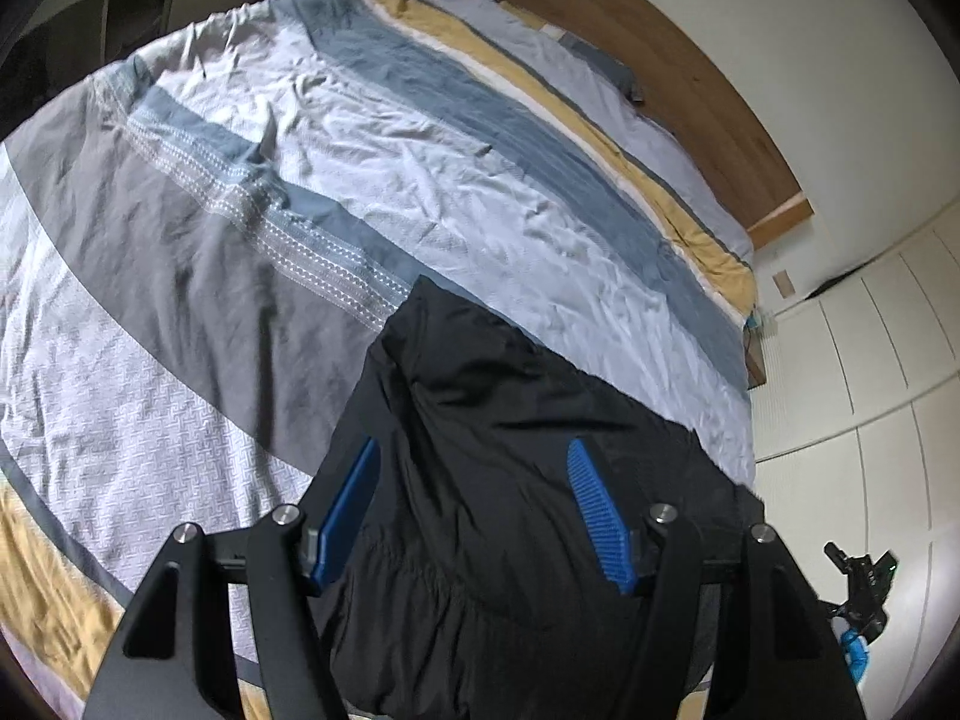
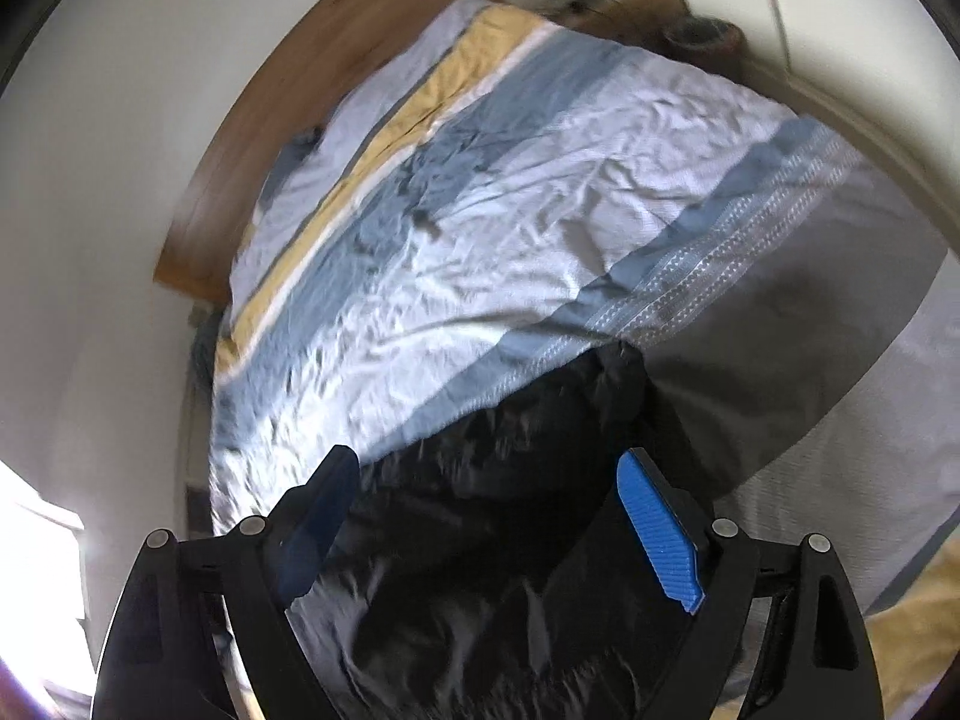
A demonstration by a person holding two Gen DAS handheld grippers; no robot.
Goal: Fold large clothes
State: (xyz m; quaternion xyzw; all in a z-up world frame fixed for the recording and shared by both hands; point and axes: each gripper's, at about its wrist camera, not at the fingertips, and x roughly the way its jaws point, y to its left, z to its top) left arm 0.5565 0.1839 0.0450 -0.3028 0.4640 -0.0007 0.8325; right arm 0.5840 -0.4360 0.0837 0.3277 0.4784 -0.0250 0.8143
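Both grippers are spread wide with nothing pinched, so you're basically hovering over the black jacket [image 1: 510, 510] rather than holding it. From the left wrist camera, the left gripper [image 1: 474, 510] has its blue pads [image 1: 594, 516] on either side of a bunched, shiny black heap that fills the view from about 5 to 7 o'clock, with one peak of fabric poking up toward 12 between the fingers. I can't tell if the pads are actually touching cloth or just floating above it.

Same story on the right gripper [image 2: 498, 516]: wide apart, the black garment [image 2: 480, 570] sitting low in the frame between the fingers, a bit blurry.

My guess on the why: it's dumped near the foot-side edge of the striped duvet [image 1: 420, 180] because the bed gives you a big flat surface to spread it on, and the wooden headboard [image 1: 660, 60] end is well apart at 1 o'clock. It's crumpled, not laid flat, so folding hasn't really started; you'd need an edge or shoulder first
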